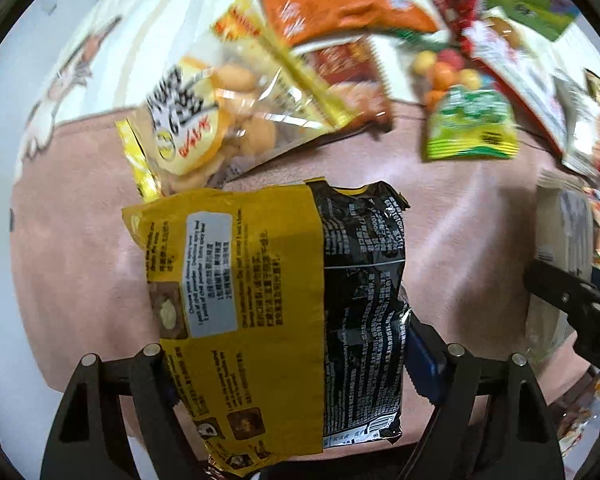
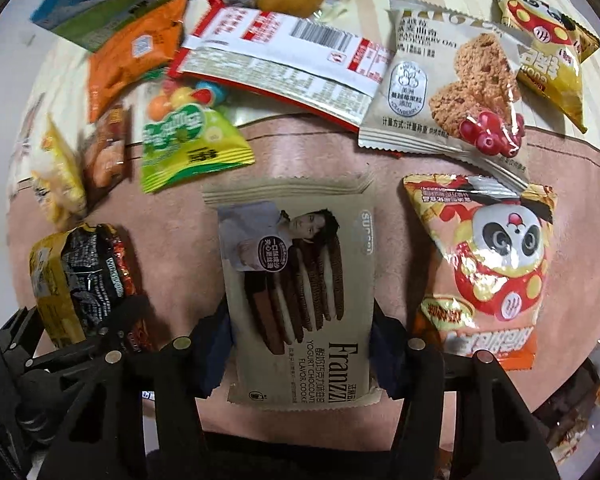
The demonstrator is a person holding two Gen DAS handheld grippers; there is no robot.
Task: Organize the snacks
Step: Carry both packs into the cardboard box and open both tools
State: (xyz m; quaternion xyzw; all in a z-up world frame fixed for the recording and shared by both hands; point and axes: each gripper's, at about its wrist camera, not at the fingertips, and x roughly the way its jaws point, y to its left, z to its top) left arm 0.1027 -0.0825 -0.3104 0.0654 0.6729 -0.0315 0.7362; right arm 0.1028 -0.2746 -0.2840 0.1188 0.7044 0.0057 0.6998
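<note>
My left claw (image 1: 288, 364) is clamped on a crinkly yellow-and-black foil snack packet (image 1: 276, 312), printed back up, above the pink bench cloth (image 1: 72, 264). My right claw (image 2: 300, 344) grips a beige "Franzzi Yogurt Chocolate Flavor Cookie" wrapper (image 2: 300, 292), beside a peach panda-print bag (image 2: 488, 264).

1. The yellow-and-black packet (image 1: 276, 320) was glossy, crinkled plastic film.
2. The cookie pack (image 2: 300, 292) was matt, smooth beige film with serrated ends.
3. At its 3 o'clock, the panda packet (image 2: 488, 264) was shiny foil-like film.
4. The pink cloth (image 2: 400, 160) underneath looked soft and matt.
5. The gripper fingers (image 2: 188, 392) were matt black plastic with bright metal pins.
</note>
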